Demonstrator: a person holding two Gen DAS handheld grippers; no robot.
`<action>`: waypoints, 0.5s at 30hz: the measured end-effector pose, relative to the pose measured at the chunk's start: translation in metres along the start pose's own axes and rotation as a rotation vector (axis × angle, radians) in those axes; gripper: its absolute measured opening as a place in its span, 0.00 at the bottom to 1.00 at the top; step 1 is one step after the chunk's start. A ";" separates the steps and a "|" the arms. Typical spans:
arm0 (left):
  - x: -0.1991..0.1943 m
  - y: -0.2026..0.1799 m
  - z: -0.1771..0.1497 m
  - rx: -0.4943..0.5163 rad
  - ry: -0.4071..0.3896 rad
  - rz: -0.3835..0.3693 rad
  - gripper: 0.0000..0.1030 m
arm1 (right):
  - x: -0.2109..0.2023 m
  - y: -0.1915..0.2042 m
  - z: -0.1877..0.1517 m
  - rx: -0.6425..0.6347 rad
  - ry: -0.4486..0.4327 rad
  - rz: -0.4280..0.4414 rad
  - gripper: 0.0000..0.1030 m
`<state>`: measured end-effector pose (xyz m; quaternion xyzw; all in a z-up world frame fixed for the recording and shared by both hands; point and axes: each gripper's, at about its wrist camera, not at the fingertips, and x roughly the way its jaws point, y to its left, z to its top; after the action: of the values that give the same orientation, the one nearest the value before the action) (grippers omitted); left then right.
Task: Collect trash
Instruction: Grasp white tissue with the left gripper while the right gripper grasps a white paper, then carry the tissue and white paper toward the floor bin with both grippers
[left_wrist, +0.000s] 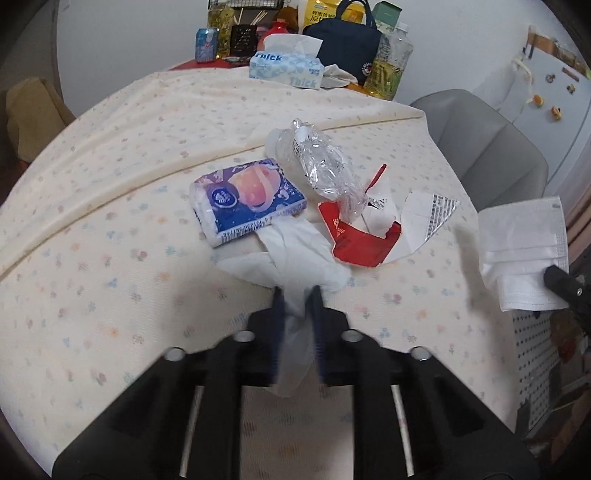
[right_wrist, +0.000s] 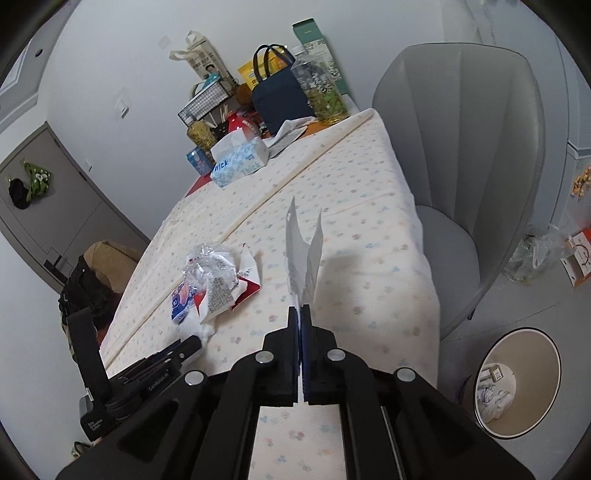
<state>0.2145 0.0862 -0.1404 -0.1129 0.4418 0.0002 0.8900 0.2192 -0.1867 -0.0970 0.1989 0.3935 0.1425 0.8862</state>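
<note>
Your left tongs (left_wrist: 297, 295) pinch white tissue (left_wrist: 295, 251) on table (left_wrist: 110, 206) (blurred). Your right tongs (right_wrist: 300, 314) clamp face mask (right_wrist: 304, 251) aloft; bin (right_wrist: 517, 384) near right.

The tablecloth (left_wrist: 110, 206) is soft matt cloth printed with small pale flowers. The crushed bottle (left_wrist: 325, 166) is clear, glossy plastic, creased and shiny. The tissue pack (left_wrist: 247, 201) has a smooth, glossy plastic wrapper. The torn carton (left_wrist: 354, 240) is thin card, red and smooth outside, white inside. The tissue (left_wrist: 295, 254) is soft, matt, crumpled white paper. The face mask (left_wrist: 524, 247) is pleated, matt, fibrous white fabric. The left gripper (left_wrist: 297, 295) is matt black plastic with silvery metal screws and rods, as is the right gripper (right_wrist: 300, 314). The chair (right_wrist: 461, 155) has smooth grey upholstery. The bin (right_wrist: 517, 380) looks like smooth, matt plastic.
</note>
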 end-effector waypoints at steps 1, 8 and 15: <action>-0.005 0.003 0.000 -0.015 -0.006 0.010 0.09 | -0.002 -0.002 -0.001 0.004 -0.002 0.003 0.02; -0.053 0.003 0.010 -0.030 -0.122 0.051 0.08 | -0.021 -0.016 -0.002 0.031 -0.040 0.036 0.02; -0.077 -0.026 0.022 0.009 -0.174 0.023 0.08 | -0.043 -0.039 -0.002 0.060 -0.077 0.040 0.02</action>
<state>0.1875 0.0733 -0.0624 -0.1031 0.3638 0.0182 0.9256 0.1935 -0.2379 -0.0883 0.2383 0.3591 0.1405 0.8913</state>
